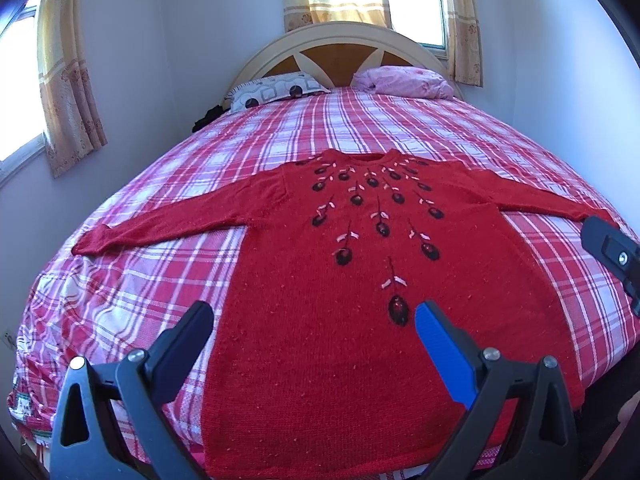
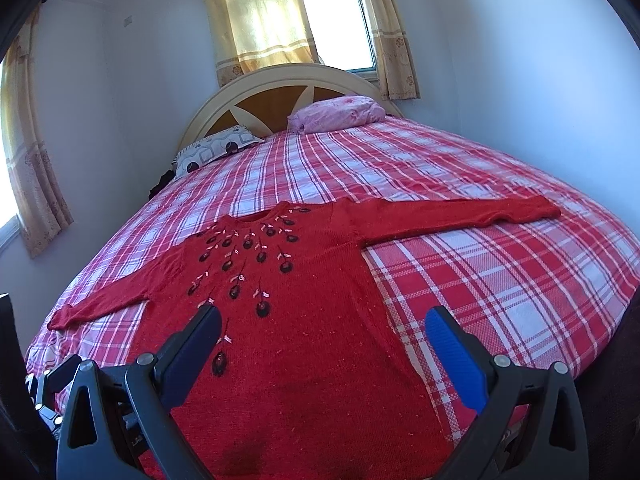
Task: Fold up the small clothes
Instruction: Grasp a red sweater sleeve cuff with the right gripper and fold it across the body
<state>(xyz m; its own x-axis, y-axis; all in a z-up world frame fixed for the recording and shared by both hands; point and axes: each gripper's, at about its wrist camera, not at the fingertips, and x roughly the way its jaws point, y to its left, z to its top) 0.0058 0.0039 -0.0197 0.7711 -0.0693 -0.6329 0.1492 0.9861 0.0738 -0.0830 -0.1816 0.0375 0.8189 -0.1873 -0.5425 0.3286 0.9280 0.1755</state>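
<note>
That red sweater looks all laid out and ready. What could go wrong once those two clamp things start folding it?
Both tools, left tool and right tool, hang open above the red sweater.

1. The knit is thick; a pinch might catch only the top layer, or grab the plaid bedspread too.
2. The long sleeves are spread wide, so a fold could land crooked.
3. The hem hangs at the bed's near edge; a tug might slide the sweater off.
</note>
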